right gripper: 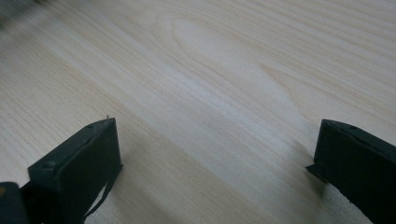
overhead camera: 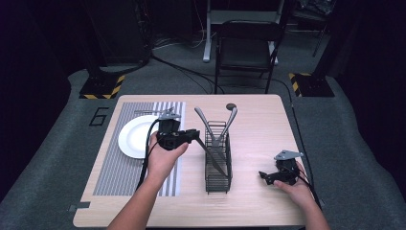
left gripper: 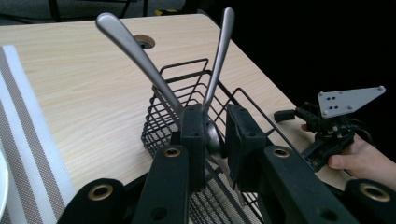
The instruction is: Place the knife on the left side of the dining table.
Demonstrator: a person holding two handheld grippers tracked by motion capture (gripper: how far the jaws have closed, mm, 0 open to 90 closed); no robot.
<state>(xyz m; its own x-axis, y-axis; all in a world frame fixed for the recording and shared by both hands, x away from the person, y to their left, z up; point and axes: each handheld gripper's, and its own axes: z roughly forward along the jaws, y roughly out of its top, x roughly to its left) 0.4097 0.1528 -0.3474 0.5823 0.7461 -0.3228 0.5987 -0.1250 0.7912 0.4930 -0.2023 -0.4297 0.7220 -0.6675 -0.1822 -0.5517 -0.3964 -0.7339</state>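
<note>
One knife [overhead camera: 213, 158] matters here: it leans out of the wire basket [overhead camera: 218, 179] at the table's centre, blade sunk toward 4 o'clock, slim steel handle rising toward 10 o'clock. The left gripper [overhead camera: 194, 135] sits at that handle end, far nearer than the right. Its jaws are drawn narrow around the handle [left gripper: 214, 137]; one pad touches, but I cannot tell whether the other presses. The right gripper [overhead camera: 263, 176] rests at the basket's 3 o'clock, jaws spread wide over bare table [right gripper: 210, 70].
</note>
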